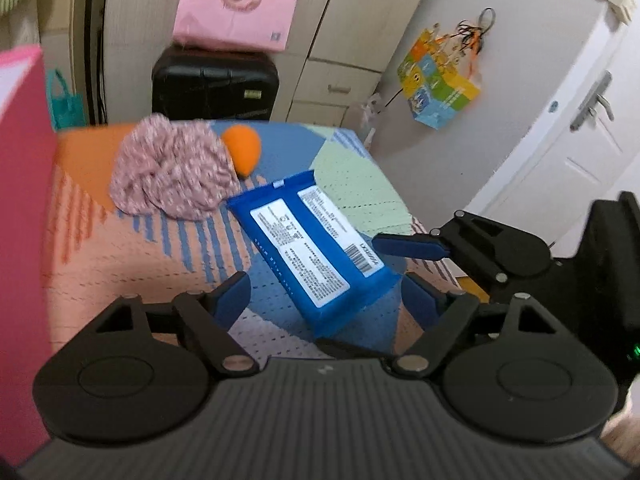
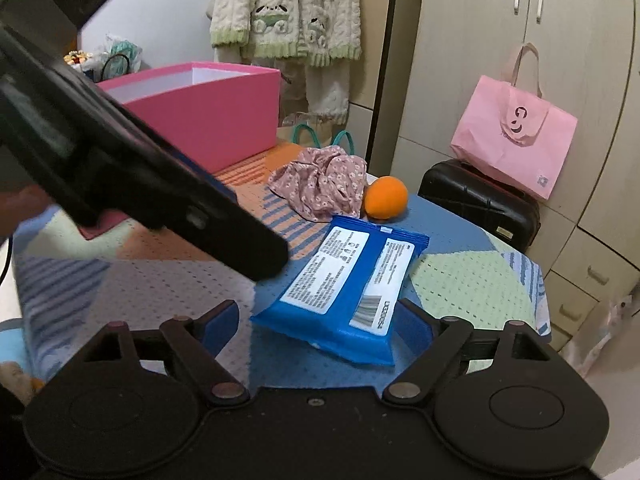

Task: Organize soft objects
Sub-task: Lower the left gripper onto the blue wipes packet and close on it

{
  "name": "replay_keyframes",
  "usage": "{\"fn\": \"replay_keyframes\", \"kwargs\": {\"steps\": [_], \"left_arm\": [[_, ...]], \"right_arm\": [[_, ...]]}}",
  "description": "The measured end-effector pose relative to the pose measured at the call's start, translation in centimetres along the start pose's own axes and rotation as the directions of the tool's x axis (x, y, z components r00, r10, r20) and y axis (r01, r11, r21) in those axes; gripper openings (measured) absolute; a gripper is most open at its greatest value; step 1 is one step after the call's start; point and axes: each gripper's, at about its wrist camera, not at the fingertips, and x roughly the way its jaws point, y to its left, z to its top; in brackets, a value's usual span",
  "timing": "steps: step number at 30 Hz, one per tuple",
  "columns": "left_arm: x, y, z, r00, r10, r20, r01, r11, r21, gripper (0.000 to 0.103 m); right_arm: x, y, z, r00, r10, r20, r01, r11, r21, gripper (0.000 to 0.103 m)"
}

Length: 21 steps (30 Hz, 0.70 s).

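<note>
A blue wipes pack lies label-up on the colourful tablecloth. My left gripper is open, its blue fingers on either side of the pack's near end, not pressing it. My right gripper is open too, straddling the pack's other near corner. One right finger shows beside the pack's edge. A crumpled pink floral cloth and an orange ball lie just beyond the pack.
An open pink box stands on the table's far left. The left gripper's black housing crosses the right wrist view. A black suitcase with a pink bag stands off the table, by the wardrobe.
</note>
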Motion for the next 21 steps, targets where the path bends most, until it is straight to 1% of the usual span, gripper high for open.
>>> {"fn": "replay_keyframes", "kwargs": {"steps": [2,4,7,10,12,13,14,16,17,21], "left_arm": [[1.3,0.5,0.0,1.000,-0.007,0.013,0.007,1.000,-0.023,0.082],[2.2,1.1,-0.2,1.000,-0.015,0.027,0.017,0.997,-0.072,0.082],[3.1,1.8,-0.2,0.998,-0.050,0.034,0.054,0.991,-0.121,0.082],[3.8,1.8,-0.3,0.999,-0.013,0.035,0.016,0.994,-0.112,0.080],[4.3,1.4,-0.3,0.999,0.011,0.031,-0.009,0.996,-0.085,0.072],[4.4,1.2,-0.4,0.999,0.023,0.037,-0.020,0.997,-0.069,0.070],[4.5,1.0,-0.5,0.998,0.047,0.052,-0.044,0.998,-0.051,0.067],[4.6,0.6,-0.6,0.990,0.114,0.087,-0.113,0.993,-0.026,0.067],[4.7,0.5,-0.7,0.986,0.135,0.099,-0.134,0.991,-0.016,0.067],[4.7,0.8,-0.6,0.987,0.128,0.101,-0.126,0.992,-0.034,0.067]], "right_arm": [[0.5,-0.1,0.2,1.000,0.009,0.000,-0.009,1.000,-0.008,0.088],[0.8,-0.3,0.3,1.000,0.015,0.002,-0.015,1.000,-0.017,0.090],[1.4,-0.9,0.5,1.000,0.030,-0.001,-0.030,0.999,-0.013,0.091],[1.9,-1.4,0.4,0.999,0.032,-0.003,-0.032,0.999,0.001,0.092],[2.3,-1.7,0.3,0.999,0.045,-0.014,-0.045,0.999,0.010,0.092],[2.5,-1.8,0.3,0.999,0.050,-0.019,-0.050,0.999,0.016,0.092],[2.7,-1.9,0.3,0.998,0.055,-0.024,-0.054,0.998,0.021,0.092],[3.2,-2.0,0.2,0.997,0.067,-0.035,-0.066,0.997,0.028,0.092],[3.4,-2.0,0.1,0.997,0.070,-0.039,-0.069,0.997,0.029,0.092],[3.5,-2.5,-0.3,0.996,0.080,-0.034,-0.077,0.994,0.072,0.092]]}}
